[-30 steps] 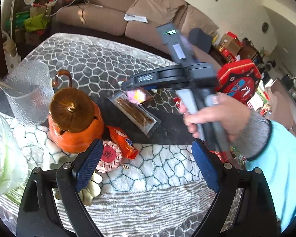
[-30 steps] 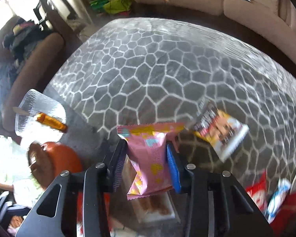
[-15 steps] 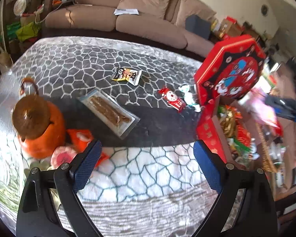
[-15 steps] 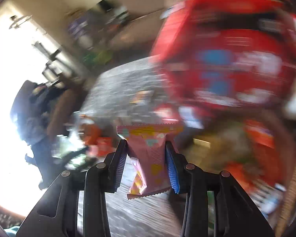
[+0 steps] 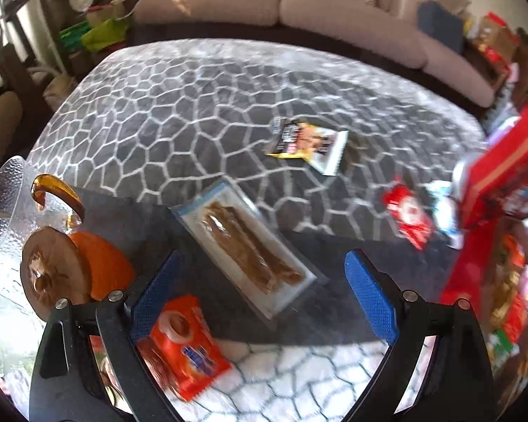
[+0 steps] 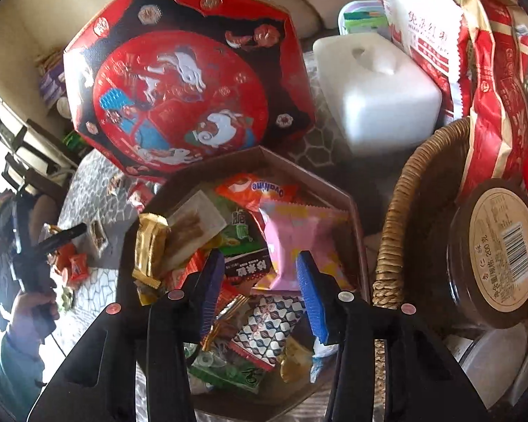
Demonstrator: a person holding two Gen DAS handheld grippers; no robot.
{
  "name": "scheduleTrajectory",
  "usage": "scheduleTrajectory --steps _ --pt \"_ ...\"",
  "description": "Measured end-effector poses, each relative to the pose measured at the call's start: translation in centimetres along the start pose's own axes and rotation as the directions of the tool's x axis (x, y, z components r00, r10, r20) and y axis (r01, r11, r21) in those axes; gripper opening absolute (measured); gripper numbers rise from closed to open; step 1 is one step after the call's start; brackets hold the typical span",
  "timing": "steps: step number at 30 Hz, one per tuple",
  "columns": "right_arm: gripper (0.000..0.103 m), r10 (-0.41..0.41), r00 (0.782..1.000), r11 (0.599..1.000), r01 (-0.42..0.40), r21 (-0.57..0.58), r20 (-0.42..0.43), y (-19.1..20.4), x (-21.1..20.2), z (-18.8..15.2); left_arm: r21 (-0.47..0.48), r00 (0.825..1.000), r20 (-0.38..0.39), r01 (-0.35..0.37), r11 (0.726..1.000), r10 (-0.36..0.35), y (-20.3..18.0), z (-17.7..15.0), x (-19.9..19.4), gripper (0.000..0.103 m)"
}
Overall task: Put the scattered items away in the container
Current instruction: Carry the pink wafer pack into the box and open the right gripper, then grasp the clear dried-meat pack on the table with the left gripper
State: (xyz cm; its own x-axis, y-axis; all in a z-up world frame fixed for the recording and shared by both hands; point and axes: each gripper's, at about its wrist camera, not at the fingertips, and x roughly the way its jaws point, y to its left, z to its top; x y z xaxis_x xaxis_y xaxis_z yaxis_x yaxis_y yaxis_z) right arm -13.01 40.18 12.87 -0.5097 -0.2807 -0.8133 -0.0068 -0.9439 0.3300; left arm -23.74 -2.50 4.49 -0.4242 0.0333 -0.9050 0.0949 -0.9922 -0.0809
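Octagonal red cardboard box (image 6: 355, 232), lid (image 6: 179, 81) propped upright behind it, approx. full of mixed wrappers. Pink crimped-edge snack pouch (image 6: 295, 242) lies tilted on top, near right wall. On grey crackle-pattern cloth: clear long tray w/ brown pastry sticks (image 5: 244, 246), orange packet (image 5: 184, 348) (blurred), black-yellow sachet (image 5: 308, 144), red sachet (image 5: 406, 216).

Daylight is admitted from the left; both left edges are blown out. A dark shadow band is cast across the table (image 5: 179, 112). Left view is motion-blurred, esp. at right; fisheye bending and black vignetting are seen at edges.
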Motion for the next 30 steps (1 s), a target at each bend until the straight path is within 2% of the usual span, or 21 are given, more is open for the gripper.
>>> scheduleTrajectory --steps 3,11,14,16,17,19,21,24,28,30 --pt "0.054 0.012 1.0 0.998 -0.011 -0.069 0.015 1.6 -0.8 0.2 -0.017 0.999 -0.018 -0.035 0.999 0.035 0.3 0.6 1.3 0.093" --pt "0.06 0.092 0.996 0.97 -0.091 -0.226 -0.007 7.4 -1.6 -0.3 -0.024 0.991 -0.089 -0.105 0.994 0.103 -0.1 1.8 5.6 0.094" --pt "0.062 0.1 0.995 0.96 -0.102 -0.261 -0.021 8.6 -1.3 -0.7 0.003 0.99 -0.078 -0.12 0.993 0.12 -0.8 1.9 6.2 0.092" --pt "0.062 0.091 0.995 0.955 -0.096 -0.279 -0.029 9.0 -0.8 -1.0 0.025 0.992 -0.055 -0.116 0.993 0.117 -1.3 1.8 5.9 0.077" --pt "0.062 0.084 0.996 0.955 -0.089 -0.283 -0.031 9.0 -0.6 -1.2 0.045 0.993 -0.039 -0.109 0.993 0.111 -1.8 1.7 5.5 0.054" --pt "0.062 0.08 0.996 0.957 -0.089 -0.275 -0.041 8.9 -0.1 -1.6 0.091 0.994 -0.028 -0.103 0.991 0.106 -2.9 1.3 5.1 0.048" --pt "0.062 0.082 0.995 0.962 -0.092 -0.258 -0.047 8.6 0.2 -1.7 0.115 0.996 -0.044 -0.078 0.99 0.084 -3.7 0.8 4.9 0.047" --pt "0.063 0.098 0.994 0.963 -0.108 -0.247 -0.051 8.8 0.3 -2.1 0.109 0.997 -0.073 0.01 0.994 -0.002 -4.4 -0.6 4.1 0.047" --pt "0.063 0.113 0.991 0.958 -0.127 -0.256 -0.066 9.7 0.2 -3.0 0.191 0.992 -0.098 0.101 0.976 -0.083 -6.8 -5.2 2.1 0.047" --pt "0.063 0.124 0.989 0.957 -0.139 -0.256 -0.076 10.2 0.2 -3.6 0.199 0.982 -0.123 0.166 0.966 -0.144 -7.3 -7.4 0.8 0.046"
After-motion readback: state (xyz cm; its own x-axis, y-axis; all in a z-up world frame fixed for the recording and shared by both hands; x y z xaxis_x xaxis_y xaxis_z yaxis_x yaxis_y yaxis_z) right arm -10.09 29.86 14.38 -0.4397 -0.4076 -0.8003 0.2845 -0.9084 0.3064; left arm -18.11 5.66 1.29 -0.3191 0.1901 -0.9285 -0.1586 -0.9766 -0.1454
